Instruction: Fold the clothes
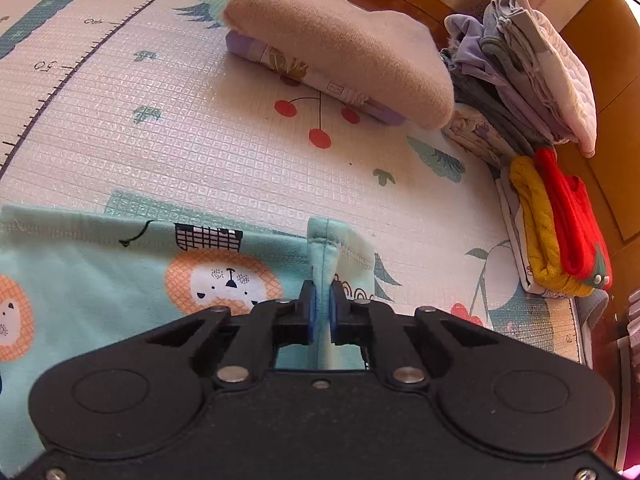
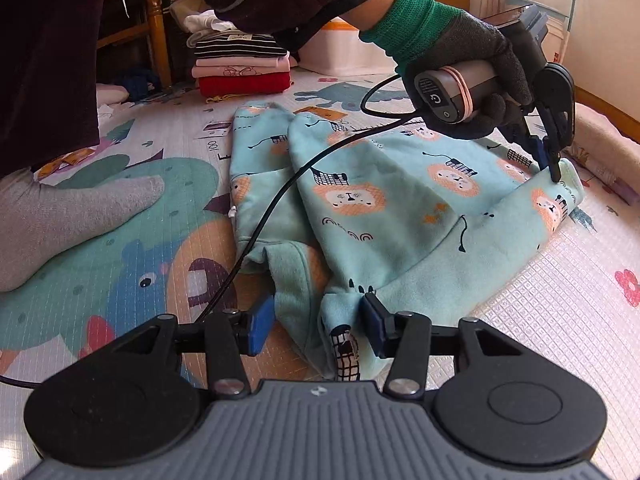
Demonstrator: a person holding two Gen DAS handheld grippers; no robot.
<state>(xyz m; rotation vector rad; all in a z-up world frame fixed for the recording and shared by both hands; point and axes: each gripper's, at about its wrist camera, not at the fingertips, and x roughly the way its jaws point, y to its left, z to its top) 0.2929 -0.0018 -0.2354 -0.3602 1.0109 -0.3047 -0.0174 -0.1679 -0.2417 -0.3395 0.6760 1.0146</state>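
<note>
A mint-green garment with orange lion prints [image 2: 400, 208] lies spread and partly bunched on the patterned play mat [image 2: 540, 300]. In the left wrist view the garment [image 1: 100, 280] fills the lower left, and my left gripper [image 1: 323, 312] is shut on a raised hemmed corner of it. The right wrist view shows that same left gripper [image 2: 549, 162] at the garment's far right corner, held by a gloved hand [image 2: 472, 68]. My right gripper [image 2: 316, 330] stands open at the near edge, with folds of the fabric lying between its blue pads [image 2: 256, 326].
A folded beige cloth [image 1: 340, 40] rests on a purple item on the mat. Piles of folded clothes [image 1: 532, 72], with yellow and red knits [image 1: 560, 220], line the right edge. A striped, pink and red stack [image 2: 240, 68], a socked foot [image 2: 80, 208] and a black cable [image 2: 272, 208] are nearby.
</note>
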